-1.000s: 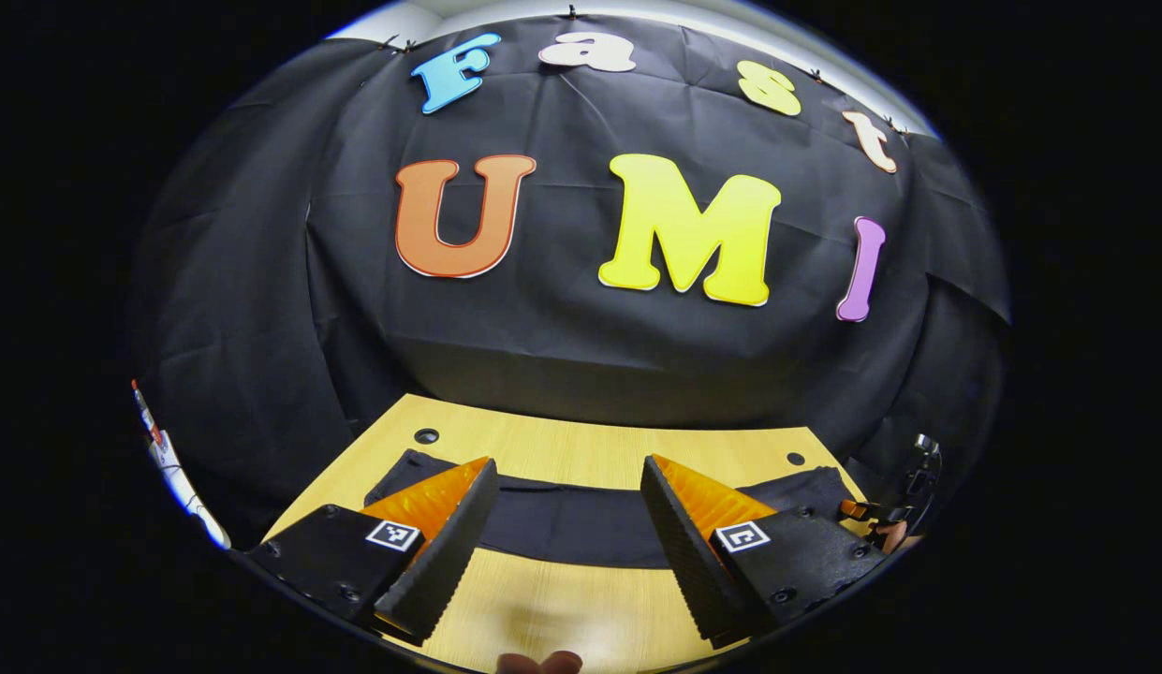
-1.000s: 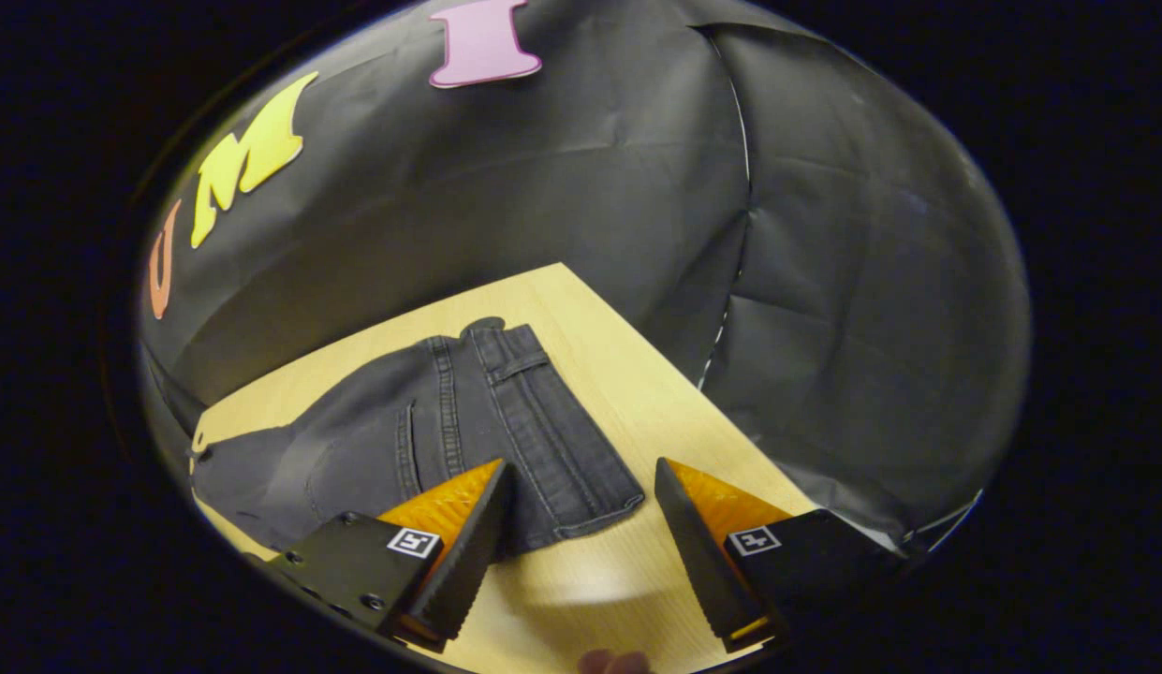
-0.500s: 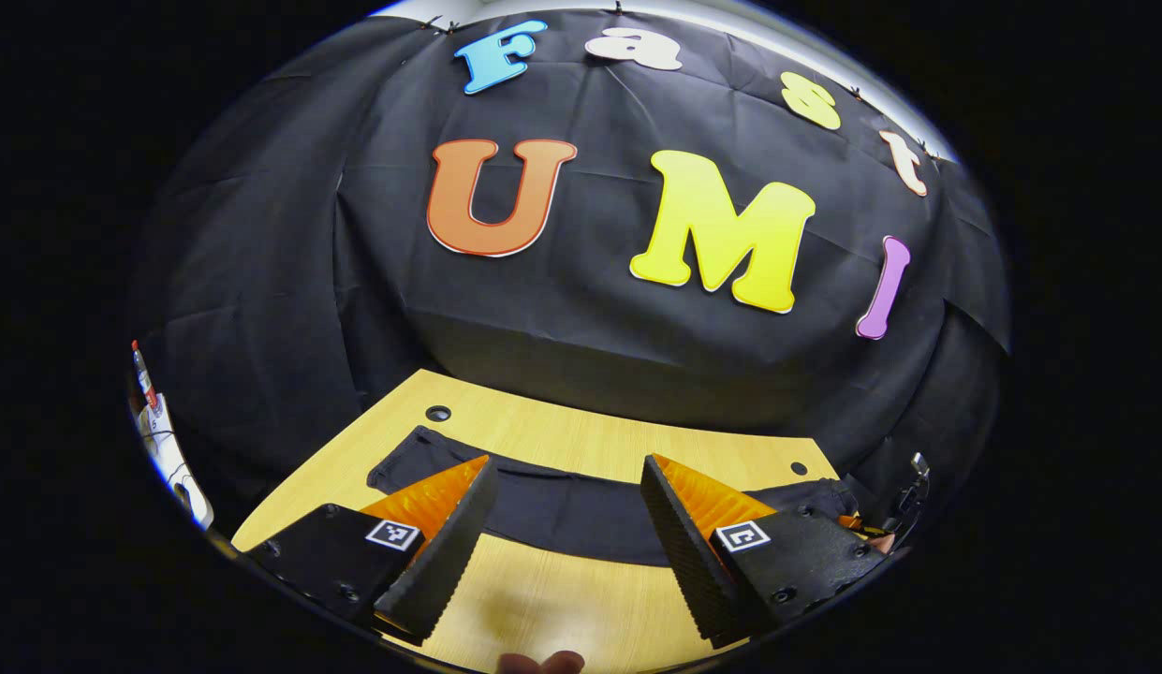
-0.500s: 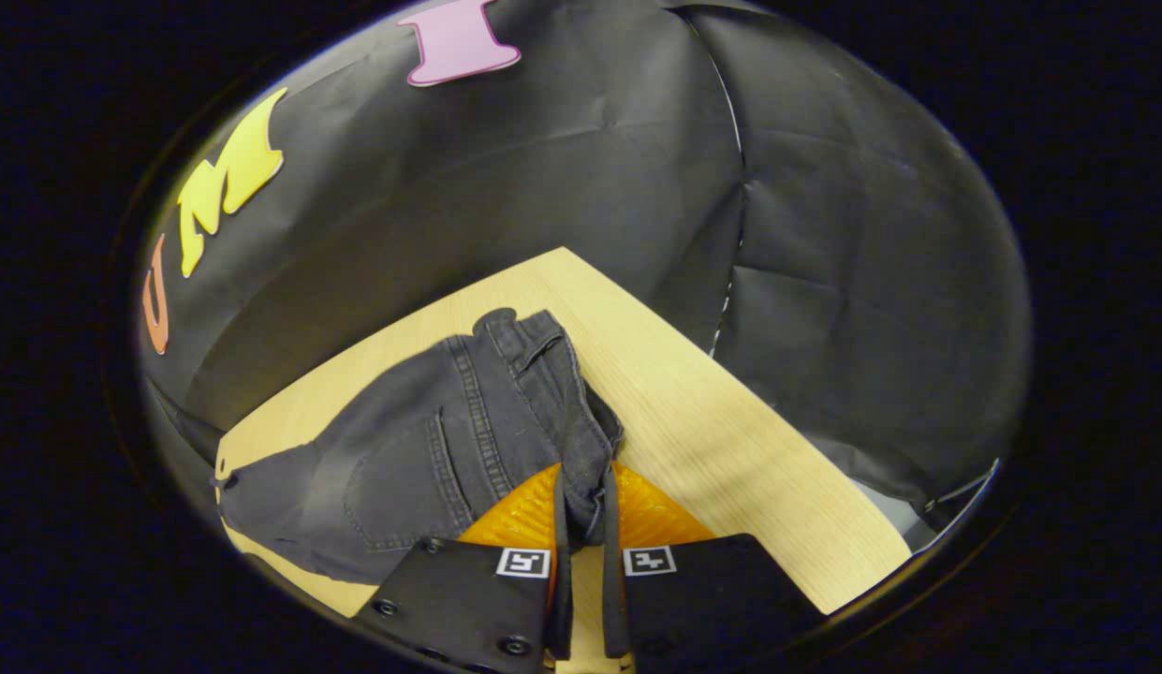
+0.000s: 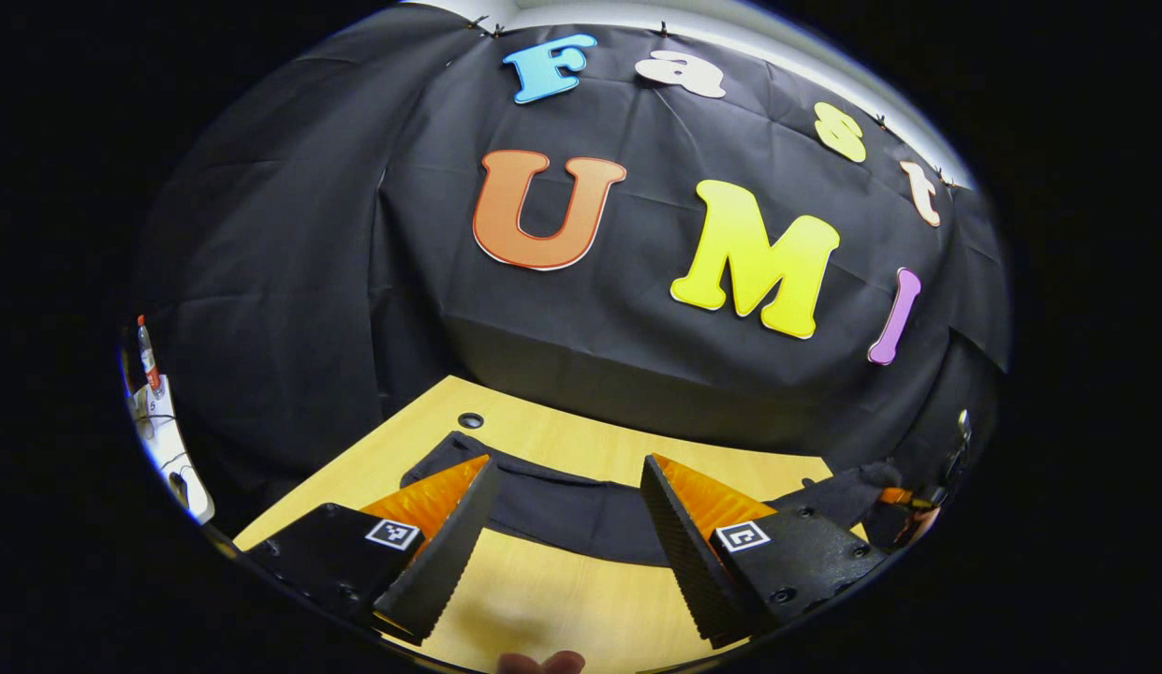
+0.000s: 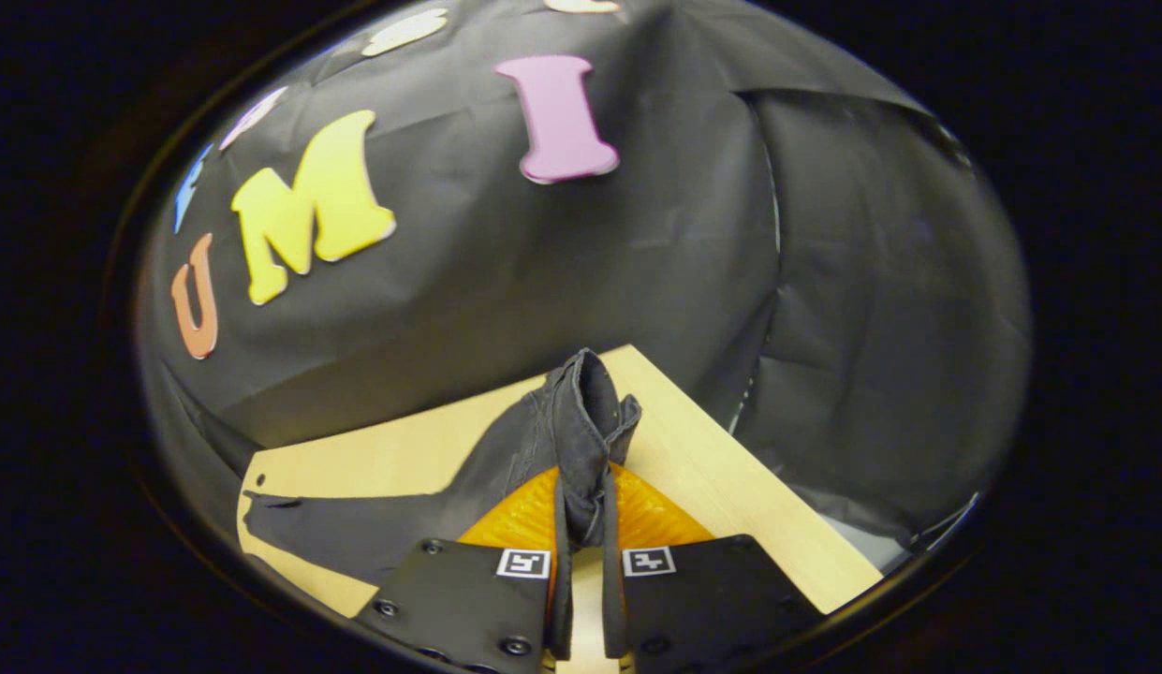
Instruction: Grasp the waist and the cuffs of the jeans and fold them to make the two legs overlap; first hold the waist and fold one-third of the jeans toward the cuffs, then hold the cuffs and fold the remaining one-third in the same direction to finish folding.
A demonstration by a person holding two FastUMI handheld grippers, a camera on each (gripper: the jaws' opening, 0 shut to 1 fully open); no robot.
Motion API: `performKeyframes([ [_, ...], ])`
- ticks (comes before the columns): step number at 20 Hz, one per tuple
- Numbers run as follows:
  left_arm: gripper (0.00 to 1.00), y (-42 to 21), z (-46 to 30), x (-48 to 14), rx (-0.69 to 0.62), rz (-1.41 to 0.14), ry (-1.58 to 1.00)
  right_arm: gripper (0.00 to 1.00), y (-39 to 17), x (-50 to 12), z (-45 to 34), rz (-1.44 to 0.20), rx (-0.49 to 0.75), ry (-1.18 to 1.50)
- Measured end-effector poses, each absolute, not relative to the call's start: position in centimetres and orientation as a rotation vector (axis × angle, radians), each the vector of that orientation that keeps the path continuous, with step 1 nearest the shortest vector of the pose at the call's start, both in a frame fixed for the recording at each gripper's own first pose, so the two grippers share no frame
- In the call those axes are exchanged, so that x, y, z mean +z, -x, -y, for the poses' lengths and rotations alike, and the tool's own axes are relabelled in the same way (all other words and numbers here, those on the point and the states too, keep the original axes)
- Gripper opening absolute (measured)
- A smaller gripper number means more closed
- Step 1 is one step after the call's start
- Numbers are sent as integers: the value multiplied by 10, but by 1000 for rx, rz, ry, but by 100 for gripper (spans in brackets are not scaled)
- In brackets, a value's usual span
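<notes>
Light wooden table (image 5: pixel 562 599) — dark jeans (image 5: pixel 562 510) across it, waist end seemingly lifted.

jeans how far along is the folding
Early. Done: the right hand-held gripper has clamped the waist end of the jeans and raised it off the table. In hand: the left hand-held gripper is open above the leg fabric, gripping nothing. Left: nothing looks folded, so overlapping the legs and both one-third folds remain.
</notes>
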State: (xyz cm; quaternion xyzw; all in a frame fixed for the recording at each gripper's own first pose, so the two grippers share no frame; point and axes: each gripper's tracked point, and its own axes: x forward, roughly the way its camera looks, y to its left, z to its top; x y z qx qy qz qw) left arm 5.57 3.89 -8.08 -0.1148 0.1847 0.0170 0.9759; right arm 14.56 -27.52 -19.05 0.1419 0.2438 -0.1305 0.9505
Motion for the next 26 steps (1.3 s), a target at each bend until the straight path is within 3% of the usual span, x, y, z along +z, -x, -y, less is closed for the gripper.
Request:
performKeyframes([
  [3,99,-49,-69,-80,38,-344,223,14,-132,-124,212,-448,-166,-219],
  [4,98,-47,-79,-80,40,-336,221,10,-133,-113,185,-439,-132,-199],
  [8,99,-35,-120,-81,66,-305,211,13,-166,-109,59,-405,-10,-111],
  [10,99,-27,-135,-84,70,-305,216,13,-169,-133,-2,-428,50,-61],
  [11,98,-21,-143,-87,76,-312,218,18,-170,-147,-31,-438,83,-37],
  [12,98,-15,-150,-90,85,-318,222,14,-173,-162,-56,-455,111,-12],
  [16,99,7,-177,-99,136,-338,242,14,-182,-240,-134,-538,177,110],
  [19,99,19,-194,-109,159,-359,254,10,-176,-307,-166,-652,176,156],
  [20,98,22,-199,-113,169,-369,261,14,-176,-324,-173,-682,170,171],
  [23,99,27,-211,-120,188,-384,280,14,-182,-348,-177,-715,175,233],
  [26,99,26,-212,-126,182,-392,304,23,-176,-367,-187,-772,225,239],
])
